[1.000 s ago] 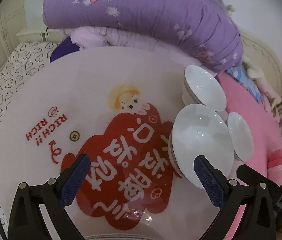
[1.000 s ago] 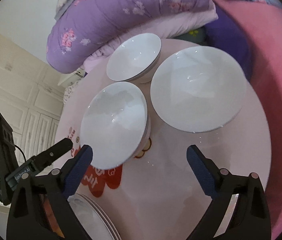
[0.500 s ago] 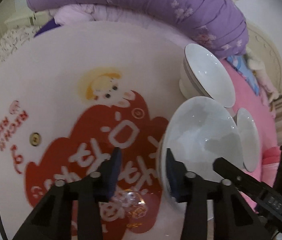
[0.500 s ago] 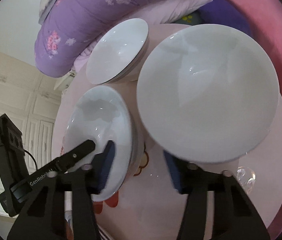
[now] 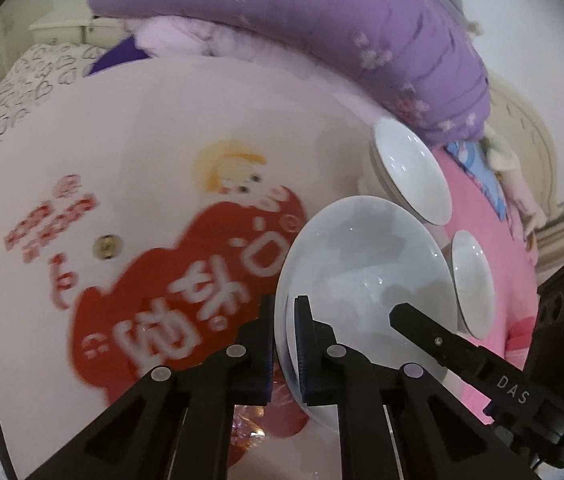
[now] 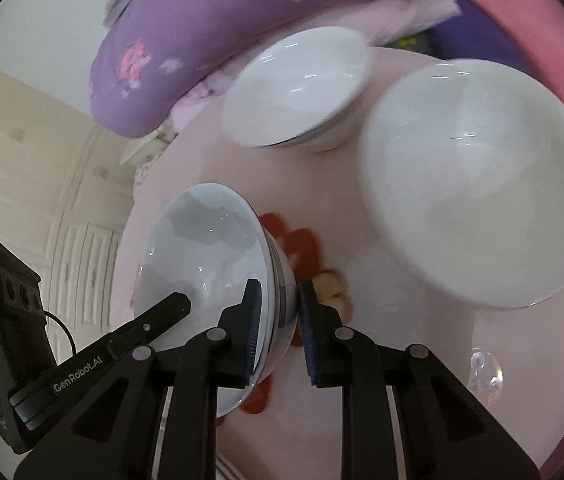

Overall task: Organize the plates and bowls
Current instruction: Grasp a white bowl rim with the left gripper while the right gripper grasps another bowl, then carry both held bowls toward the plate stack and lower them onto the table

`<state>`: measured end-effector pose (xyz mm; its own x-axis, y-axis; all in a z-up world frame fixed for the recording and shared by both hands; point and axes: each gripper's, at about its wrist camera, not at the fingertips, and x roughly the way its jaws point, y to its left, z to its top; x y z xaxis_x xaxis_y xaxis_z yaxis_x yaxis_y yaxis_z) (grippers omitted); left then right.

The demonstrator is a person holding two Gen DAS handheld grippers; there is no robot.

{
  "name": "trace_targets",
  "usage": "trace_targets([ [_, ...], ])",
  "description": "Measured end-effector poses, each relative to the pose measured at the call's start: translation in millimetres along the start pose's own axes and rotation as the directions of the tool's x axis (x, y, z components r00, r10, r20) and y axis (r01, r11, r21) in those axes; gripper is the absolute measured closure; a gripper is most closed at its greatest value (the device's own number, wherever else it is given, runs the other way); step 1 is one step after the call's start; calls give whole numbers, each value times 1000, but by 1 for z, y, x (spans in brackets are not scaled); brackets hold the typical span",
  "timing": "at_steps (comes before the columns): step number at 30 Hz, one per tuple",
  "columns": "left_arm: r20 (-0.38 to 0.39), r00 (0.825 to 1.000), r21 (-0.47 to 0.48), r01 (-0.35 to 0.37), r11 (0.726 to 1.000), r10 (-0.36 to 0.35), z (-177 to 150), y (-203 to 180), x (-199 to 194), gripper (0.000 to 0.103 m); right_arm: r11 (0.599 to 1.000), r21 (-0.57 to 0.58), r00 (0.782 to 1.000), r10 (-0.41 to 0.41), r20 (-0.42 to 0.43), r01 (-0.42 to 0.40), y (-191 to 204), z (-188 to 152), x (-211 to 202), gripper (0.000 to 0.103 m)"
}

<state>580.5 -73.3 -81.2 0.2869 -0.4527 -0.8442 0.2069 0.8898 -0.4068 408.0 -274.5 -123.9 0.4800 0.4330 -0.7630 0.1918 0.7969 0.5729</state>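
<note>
Bowl rim between both grippers' fingers

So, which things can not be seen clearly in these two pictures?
- Left wrist view: the red print on the table is blurred by motion and unreadable.
- Left wrist view: a clear shiny object is mostly hidden behind the left fingers.
- Right wrist view: whether the near bowl is one bowl or a stack; its rim lines are too blurred.
</note>
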Motion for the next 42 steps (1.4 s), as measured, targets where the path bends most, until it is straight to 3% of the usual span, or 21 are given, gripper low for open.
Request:
trace_targets([
  [8, 98, 994, -106, -43, 993, 53, -11, 59, -68, 97, 986, -160, 996, 36, -84, -49, 75, -18, 28, 84],
  [18, 140, 984, -206, -84, 975, 114, -34, 114, -121, 97, 956, -283, 984, 31, -176, -81, 140, -39, 67, 84],
  [24, 126, 984, -248, -89, 965, 123, -41, 136, -124, 97, 944, -322, 978, 1, -209, -70, 156, -46, 87, 84],
  [32, 97, 987, -267, -98, 959, 128, -30, 144, -97, 97, 940, -339, 969, -39, -242, -47, 151, -50, 104, 84],
  [42, 107, 987, -266, -89, 960, 121, -28, 151, -92, 97, 937, -344, 967, -26, -255, -66, 151, -48, 105, 84],
])
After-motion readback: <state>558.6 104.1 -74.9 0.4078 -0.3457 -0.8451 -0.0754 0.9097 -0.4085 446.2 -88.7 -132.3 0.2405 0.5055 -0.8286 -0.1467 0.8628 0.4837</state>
